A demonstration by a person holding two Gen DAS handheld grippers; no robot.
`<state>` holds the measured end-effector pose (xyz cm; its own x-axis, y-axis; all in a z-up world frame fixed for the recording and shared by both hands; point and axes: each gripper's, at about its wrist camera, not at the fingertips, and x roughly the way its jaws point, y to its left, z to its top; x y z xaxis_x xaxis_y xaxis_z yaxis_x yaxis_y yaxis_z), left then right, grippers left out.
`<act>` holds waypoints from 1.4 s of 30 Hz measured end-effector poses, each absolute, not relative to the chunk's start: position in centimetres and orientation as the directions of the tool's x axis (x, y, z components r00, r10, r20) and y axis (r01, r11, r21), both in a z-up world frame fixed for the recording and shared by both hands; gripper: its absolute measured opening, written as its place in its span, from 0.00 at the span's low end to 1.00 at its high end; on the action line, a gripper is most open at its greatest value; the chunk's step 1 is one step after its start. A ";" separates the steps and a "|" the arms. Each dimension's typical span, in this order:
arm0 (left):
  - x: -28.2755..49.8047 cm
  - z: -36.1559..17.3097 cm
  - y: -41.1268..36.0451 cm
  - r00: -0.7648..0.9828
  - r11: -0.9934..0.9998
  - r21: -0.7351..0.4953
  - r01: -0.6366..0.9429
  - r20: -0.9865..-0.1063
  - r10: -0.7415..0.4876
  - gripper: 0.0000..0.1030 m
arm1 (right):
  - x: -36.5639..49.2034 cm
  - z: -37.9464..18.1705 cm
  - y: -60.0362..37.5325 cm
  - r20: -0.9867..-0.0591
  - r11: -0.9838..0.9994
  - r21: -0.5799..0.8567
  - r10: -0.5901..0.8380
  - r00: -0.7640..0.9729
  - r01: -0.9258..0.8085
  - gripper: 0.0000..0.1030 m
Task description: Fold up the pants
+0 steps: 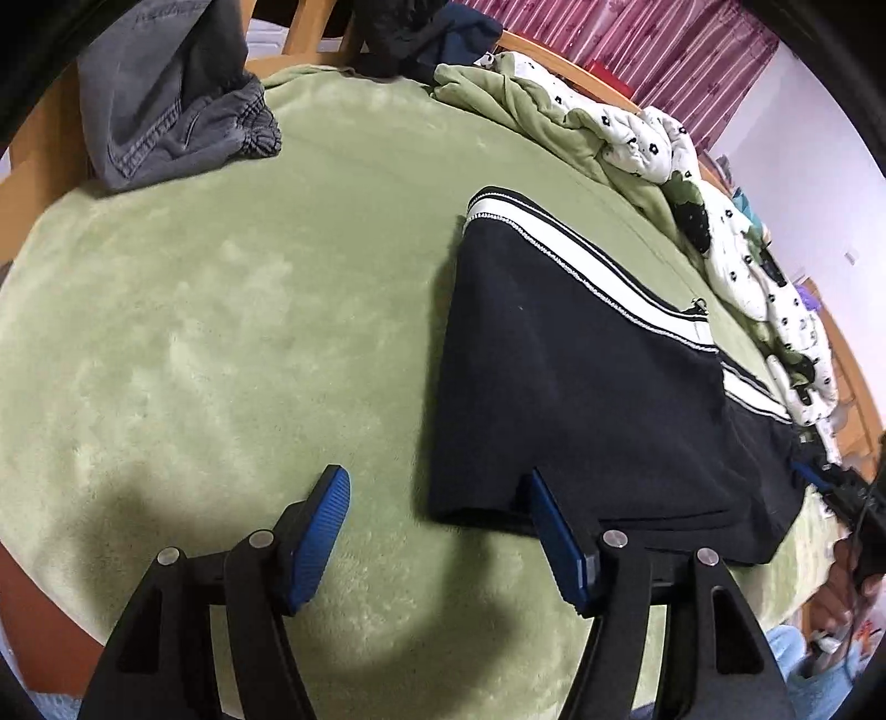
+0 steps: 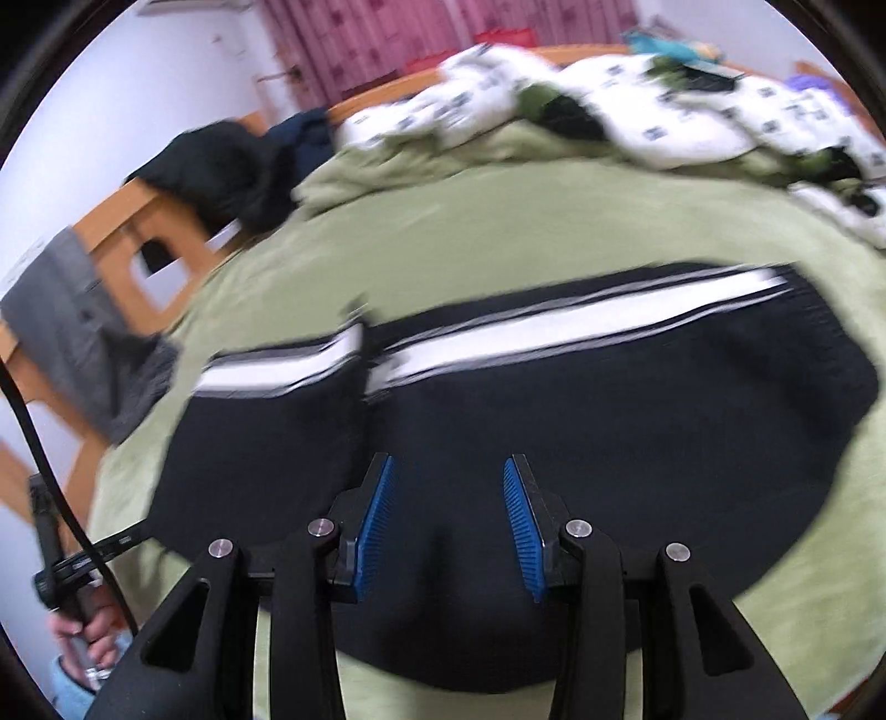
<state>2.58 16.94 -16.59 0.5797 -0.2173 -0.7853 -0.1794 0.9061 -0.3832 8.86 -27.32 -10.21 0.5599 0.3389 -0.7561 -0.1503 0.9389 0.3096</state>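
Black pants [image 1: 581,376] with a white side stripe [image 1: 554,232] lie flat and folded on the green blanket [image 1: 221,332]. My left gripper [image 1: 436,473] is open. Its right finger hovers over the pants' near left corner and its left finger over bare blanket, with nothing held. In the blurred right wrist view the same pants [image 2: 554,399] spread across the middle. My right gripper [image 2: 448,457] stands open above the black fabric, with nothing between its blue pads [image 2: 376,515].
A grey garment [image 1: 166,99] hangs over the wooden bed frame [image 1: 44,149] at the far left. A rumpled white flowered quilt [image 1: 637,138] and dark clothes [image 1: 421,33] line the far edge. A hand [image 2: 83,626] grips the other tool's handle at lower left.
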 end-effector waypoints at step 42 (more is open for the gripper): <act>2.9 -14.6 15.6 0.582 0.947 -0.280 -0.159 -0.801 -0.139 0.60 | 7.1 -13.1 -23.3 -0.803 0.946 0.216 0.313 0.507 -0.242 0.15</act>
